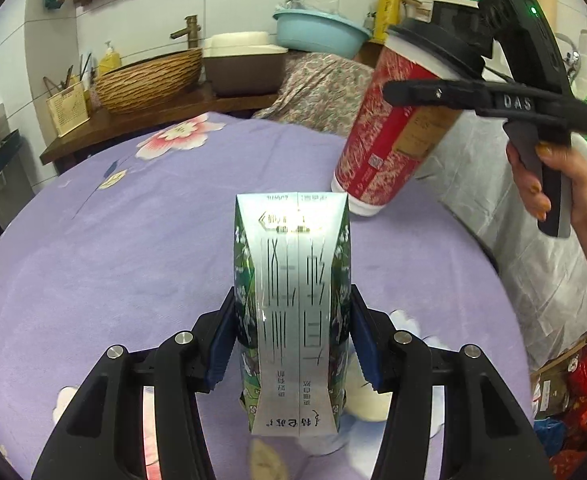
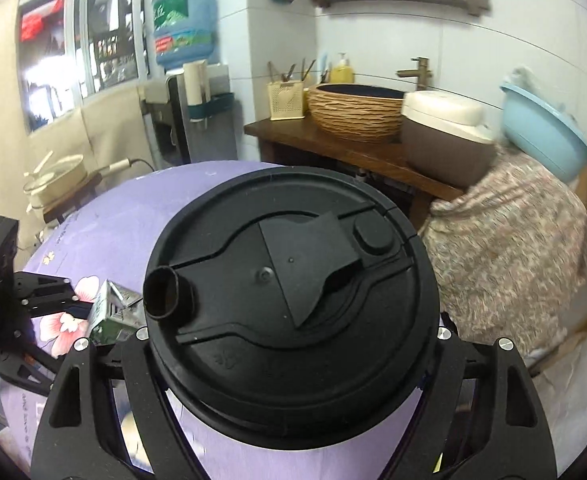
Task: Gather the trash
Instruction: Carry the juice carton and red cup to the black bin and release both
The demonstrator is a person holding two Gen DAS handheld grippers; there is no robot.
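A green and silver drink carton [image 1: 293, 264] stands lengthwise between the blue pads [image 1: 221, 344] of my left gripper [image 1: 293, 320], which is shut on it above the purple flowered tablecloth [image 1: 133, 240]. To the upper right, my right gripper [image 1: 425, 80] is shut on a red paper cup [image 1: 389, 128] with a black lid, held tilted off the table; a hand [image 1: 541, 184] grips its handle. In the right wrist view the black lid [image 2: 289, 280] fills the middle between the fingers of my right gripper [image 2: 293, 340]. At the left there, the left gripper [image 2: 81, 308] holds the carton [image 2: 109, 316].
A crumpled white scrap [image 1: 369, 396] lies on the cloth under the carton. Behind the table, a wooden counter carries a wicker basin [image 1: 149, 80], a brown box [image 1: 245, 68] and a blue tub [image 1: 317, 32]. A white cover [image 1: 533, 240] and red bags [image 1: 585, 380] lie to the right.
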